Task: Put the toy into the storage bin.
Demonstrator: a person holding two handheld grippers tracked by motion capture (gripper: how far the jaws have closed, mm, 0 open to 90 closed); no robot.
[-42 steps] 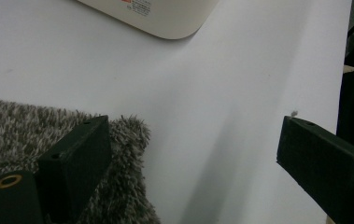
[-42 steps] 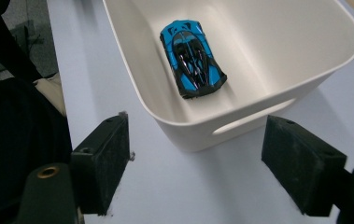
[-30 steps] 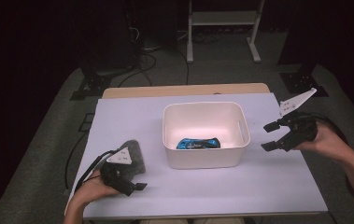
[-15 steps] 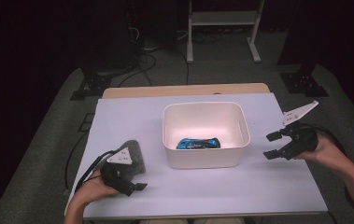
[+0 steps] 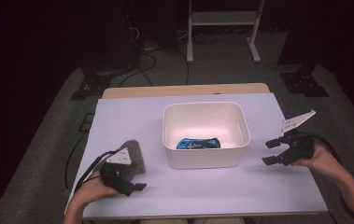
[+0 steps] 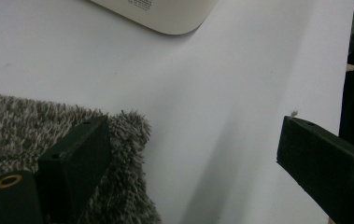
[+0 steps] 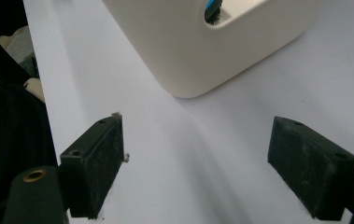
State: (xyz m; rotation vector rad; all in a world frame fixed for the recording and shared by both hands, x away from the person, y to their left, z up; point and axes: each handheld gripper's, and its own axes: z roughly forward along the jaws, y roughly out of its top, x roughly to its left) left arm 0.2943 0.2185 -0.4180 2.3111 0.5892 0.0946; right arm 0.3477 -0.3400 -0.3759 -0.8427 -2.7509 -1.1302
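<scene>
A white tub (image 5: pixel 198 158) stands mid-table with a blue and black object (image 5: pixel 198 143) lying inside at its near wall. A grey fluffy cloth (image 5: pixel 133 153) lies on the table's left front; it spreads at the lower left of the left gripper view as cloth (image 6: pixel 30 135). My left gripper (image 5: pixel 135 184) rests at the cloth's near edge, open and empty, with one jaw over the cloth and the other over bare table. My right gripper (image 5: pixel 270 151) hovers right of the tub, open and empty. The tub's corner (image 7: pixel 198 56) fills the top of the right gripper view.
The white table (image 5: pixel 240 191) has bare room in front of the tub and to its right. A wooden strip (image 5: pixel 184 90) runs along its far edge. Beyond lie dark floor, cables and a metal stand (image 5: pixel 221 28).
My right gripper has moved down and toward the near right of the table, away from the tub's rim. The left gripper and cloth have stayed put.
</scene>
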